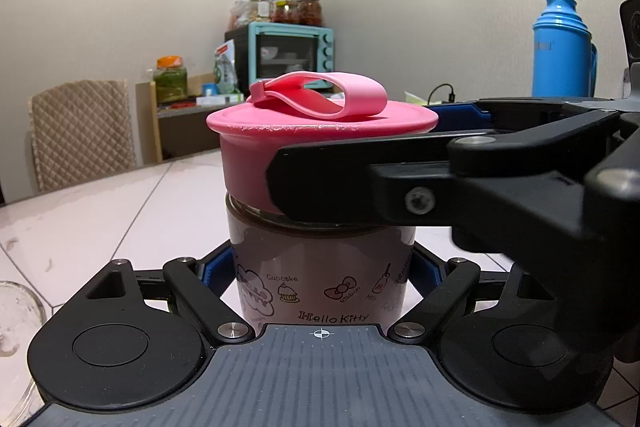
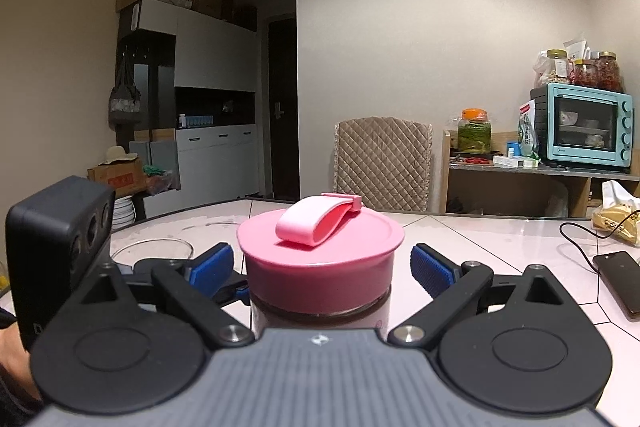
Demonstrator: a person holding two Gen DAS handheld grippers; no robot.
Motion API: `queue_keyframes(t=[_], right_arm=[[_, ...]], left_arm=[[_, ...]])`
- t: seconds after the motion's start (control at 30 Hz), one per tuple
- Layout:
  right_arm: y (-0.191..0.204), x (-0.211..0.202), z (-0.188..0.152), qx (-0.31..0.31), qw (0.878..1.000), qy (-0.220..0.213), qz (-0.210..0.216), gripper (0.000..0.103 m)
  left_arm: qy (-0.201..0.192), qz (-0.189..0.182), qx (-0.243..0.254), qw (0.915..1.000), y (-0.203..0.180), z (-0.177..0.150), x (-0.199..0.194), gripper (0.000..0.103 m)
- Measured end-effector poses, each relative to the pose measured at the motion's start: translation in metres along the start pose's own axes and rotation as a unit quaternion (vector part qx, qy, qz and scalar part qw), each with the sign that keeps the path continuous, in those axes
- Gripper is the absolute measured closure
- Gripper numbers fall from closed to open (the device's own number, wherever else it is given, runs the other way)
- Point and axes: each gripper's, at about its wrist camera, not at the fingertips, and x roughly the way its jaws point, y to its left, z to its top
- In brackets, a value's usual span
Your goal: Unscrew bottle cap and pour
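Observation:
A Hello Kitty bottle (image 1: 320, 291) with dark liquid stands upright on the pale table. My left gripper (image 1: 316, 275) is shut on its body, the blue pads (image 1: 208, 273) pressing both sides. The pink cap (image 1: 280, 147) with a loop strap sits on top. My right gripper (image 2: 322, 265) reaches in at cap level from the right, and its near black finger (image 1: 360, 167) crosses the front of the cap. In the right wrist view the cap (image 2: 320, 251) lies between the blue pads (image 2: 432, 267), with a gap on each side: open, not gripping.
A clear glass vessel (image 1: 12, 323) stands at the left of the bottle, also seen as a rim (image 2: 152, 247). A phone (image 2: 616, 279) with a cable lies at the right. A blue thermos (image 1: 560, 47) stands behind; a quilted chair (image 2: 380, 155) and a toaster oven (image 2: 584, 127) are beyond the table.

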Motion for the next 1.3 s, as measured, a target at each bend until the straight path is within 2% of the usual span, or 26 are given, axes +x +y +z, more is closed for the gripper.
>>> queue_keyframes(t=[0.3, 0.4, 0.53, 0.7, 0.93, 0.97, 1.17, 1.3], right_arm=[[0.002, 0.005, 0.001, 0.006, 1.000, 0.003, -0.009, 0.008], [0.004, 0.007, 0.000, 0.007, 1.000, 0.006, -0.009, 0.017], [0.004, 0.007, -0.001, 0.004, 1.000, 0.005, -0.005, 0.018], [-0.003, 0.005, -0.003, -0.007, 1.000, 0.005, 0.020, 0.018], [-0.032, 0.008, 0.004, -0.041, 0.992, 0.018, 0.114, 0.018], [-0.041, 0.010, 0.006, -0.048, 0.988, 0.021, 0.144, 0.018], [-0.069, 0.020, 0.014, -0.057, 0.969, 0.027, 0.238, 0.018], [-0.072, 0.021, 0.020, -0.060, 0.966, 0.031, 0.250, 0.018]], left_arm=[[0.000, 0.000, 0.000, 1.0000, 0.000, 0.000, 0.000, 0.013], [0.000, 0.000, 0.000, 1.0000, 0.000, 0.000, 0.000, 0.013], [0.000, 0.000, 0.000, 1.0000, 0.000, -0.001, 0.000, 0.013], [0.000, 0.000, 0.000, 1.0000, 0.000, -0.001, -0.001, 0.013], [0.000, 0.000, -0.001, 1.0000, 0.000, -0.002, -0.002, 0.013], [0.000, 0.000, 0.000, 1.0000, 0.000, -0.002, -0.002, 0.013], [0.000, -0.001, -0.001, 1.0000, 0.000, -0.002, -0.003, 0.013], [0.000, 0.000, -0.001, 1.0000, -0.001, -0.003, -0.003, 0.013]])
